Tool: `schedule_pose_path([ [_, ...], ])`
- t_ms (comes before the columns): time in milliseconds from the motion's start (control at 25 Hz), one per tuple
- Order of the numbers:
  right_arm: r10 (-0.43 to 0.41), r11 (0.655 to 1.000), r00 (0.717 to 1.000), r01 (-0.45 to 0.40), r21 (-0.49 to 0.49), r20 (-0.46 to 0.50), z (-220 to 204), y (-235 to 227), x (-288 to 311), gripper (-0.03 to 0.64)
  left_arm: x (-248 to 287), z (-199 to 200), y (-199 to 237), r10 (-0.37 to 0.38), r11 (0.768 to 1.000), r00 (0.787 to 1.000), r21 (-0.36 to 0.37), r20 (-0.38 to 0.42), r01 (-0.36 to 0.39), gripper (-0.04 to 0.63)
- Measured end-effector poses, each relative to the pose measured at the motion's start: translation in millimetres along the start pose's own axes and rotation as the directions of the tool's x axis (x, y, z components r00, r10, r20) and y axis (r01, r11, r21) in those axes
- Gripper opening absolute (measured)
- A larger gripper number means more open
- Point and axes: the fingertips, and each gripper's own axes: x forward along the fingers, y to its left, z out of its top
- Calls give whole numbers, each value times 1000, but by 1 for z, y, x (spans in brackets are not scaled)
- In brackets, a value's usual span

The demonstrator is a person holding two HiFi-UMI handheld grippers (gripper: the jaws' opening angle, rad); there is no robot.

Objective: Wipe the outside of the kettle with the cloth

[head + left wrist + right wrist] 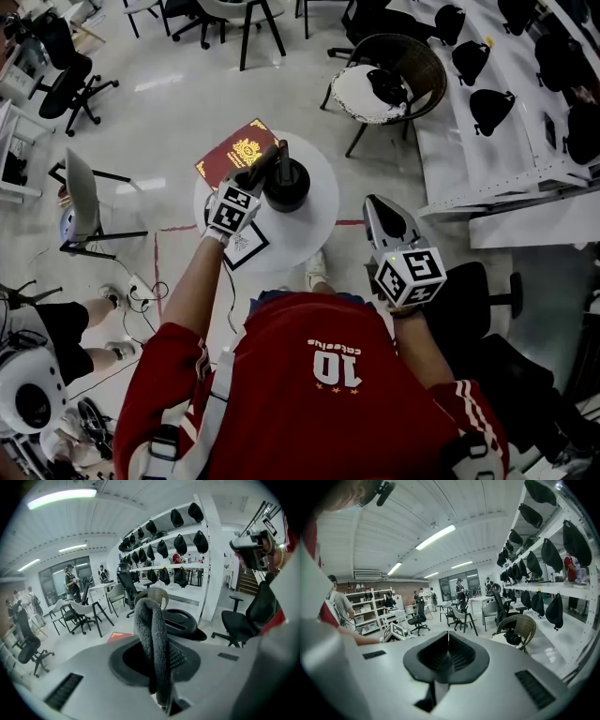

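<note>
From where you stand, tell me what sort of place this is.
Most likely an open office or lab workspace: rolling office chairs stand about, long white shelves are lined with black bags, and strip lights run across the ceiling.

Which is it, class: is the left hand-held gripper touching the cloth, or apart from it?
Touching. In the left gripper view, the left hand-held gripper has its jaws clamped on the grey cloth.
</note>
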Motion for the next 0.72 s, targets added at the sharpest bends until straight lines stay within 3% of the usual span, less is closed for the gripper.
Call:
schedule_pose_path([
  [360, 36, 999, 999, -36, -8, -2, -2, 15, 1, 17, -14, 2, -19, -15, 1000, 1000, -3, 23, 16, 48],
  [720, 57, 998, 998, -57, -10, 6, -5, 34, 0, 17, -30, -7, -35, -32, 997, 998, -69, 55, 36, 48],
])
